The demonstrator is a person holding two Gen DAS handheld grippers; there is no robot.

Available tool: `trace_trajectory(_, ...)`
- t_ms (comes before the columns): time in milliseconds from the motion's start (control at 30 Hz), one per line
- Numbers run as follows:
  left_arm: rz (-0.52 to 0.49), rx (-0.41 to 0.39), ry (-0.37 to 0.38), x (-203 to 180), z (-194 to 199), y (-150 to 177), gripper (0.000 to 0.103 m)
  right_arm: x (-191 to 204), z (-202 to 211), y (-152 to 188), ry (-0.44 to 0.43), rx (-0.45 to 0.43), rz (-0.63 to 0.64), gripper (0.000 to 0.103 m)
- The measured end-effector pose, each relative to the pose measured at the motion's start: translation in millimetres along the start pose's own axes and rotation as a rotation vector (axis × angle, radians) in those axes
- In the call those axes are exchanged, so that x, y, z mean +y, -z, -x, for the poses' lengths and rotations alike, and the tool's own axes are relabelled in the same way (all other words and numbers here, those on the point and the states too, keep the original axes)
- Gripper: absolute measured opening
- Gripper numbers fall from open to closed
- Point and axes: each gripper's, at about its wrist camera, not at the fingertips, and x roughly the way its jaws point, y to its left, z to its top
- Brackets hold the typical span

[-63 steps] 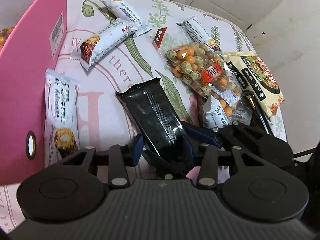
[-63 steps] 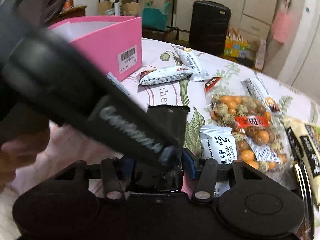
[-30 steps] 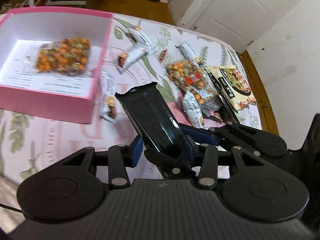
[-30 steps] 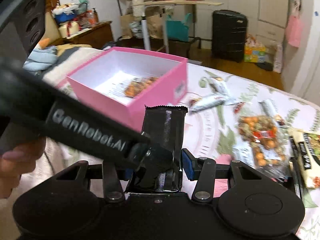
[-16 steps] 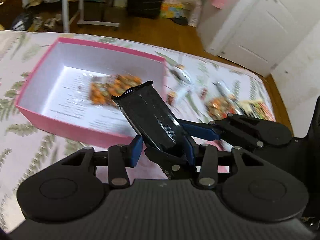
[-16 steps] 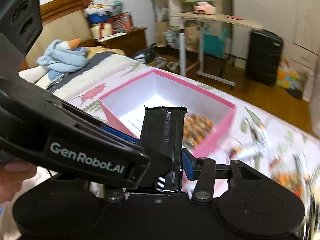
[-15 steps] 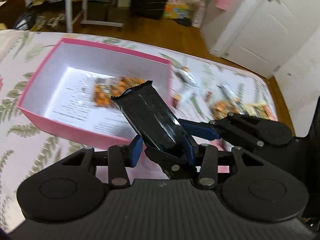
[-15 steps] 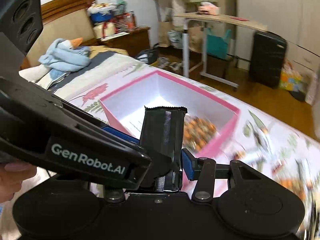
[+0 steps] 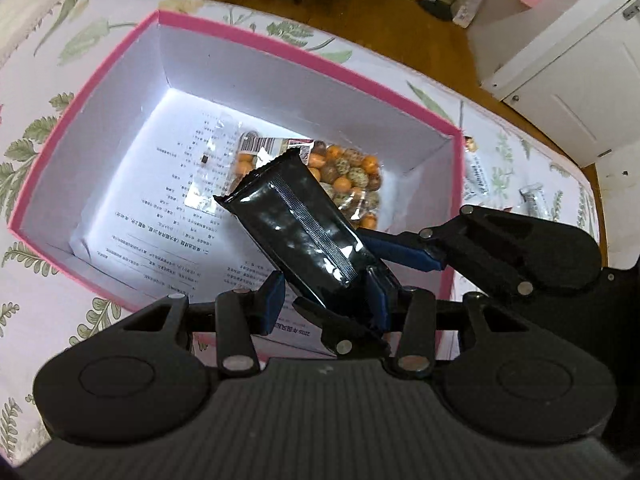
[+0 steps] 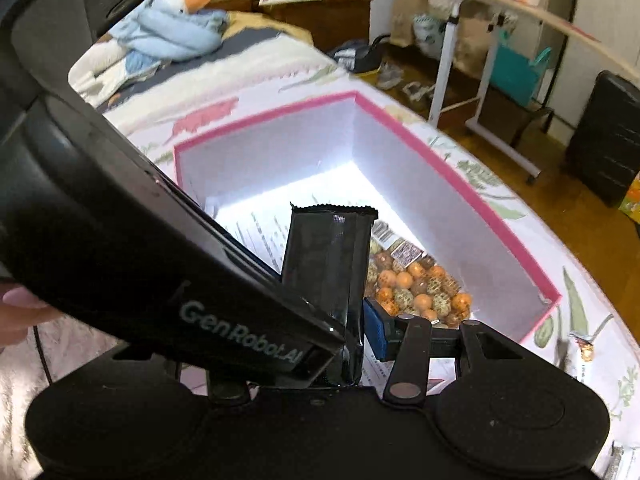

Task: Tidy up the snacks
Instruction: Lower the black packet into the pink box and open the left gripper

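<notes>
Black snack packet (image 9: 296, 224) is hanging over the pink box (image 9: 280, 46) — both grippers, left (image 9: 326, 292) and right (image 10: 348, 344), seemingly clamping it; next, both are needing to let go above the peanut bag (image 9: 348, 184).

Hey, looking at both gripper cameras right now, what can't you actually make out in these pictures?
- Black packet: its front; both views show only the plain seamed back.
- Its lower end: hidden between the gripper parts.
- Right gripper's left finger: the left gripper's body covers it.
- Nut bag: partly behind the packet.
- Printed sheet in the pink box: text too small.
</notes>
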Motion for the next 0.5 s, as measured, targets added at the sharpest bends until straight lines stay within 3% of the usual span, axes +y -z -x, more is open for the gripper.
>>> trace_trajectory(133, 0.022, 0.008, 0.004, 6.3, -7.7, -1.2, 0.045, -1.2, -7.3, -0.3, -0.013, 0.015, 0.037, 0.054)
trace_trajectory(233, 0.024, -0.008, -0.017, 9.4, -10.1, 1.3, 0.053, -0.7, -11.6, -0.8, -0.03, 0.034, 0.064, 0.054)
trace_trajectory(367, -0.03, -0.062, -0.078, 5.1, -5.3, 9.7, 0.058, 4.0, -8.8, 0.9, 0.02, 0.029, 0.067, 0.063)
trace_trajectory(500, -0.062, -0.101, -0.069, 2.5, 8.1, 18.8, 0.058, 9.6, 4.6, 3.2, 0.04, 0.003, 0.049, 0.064)
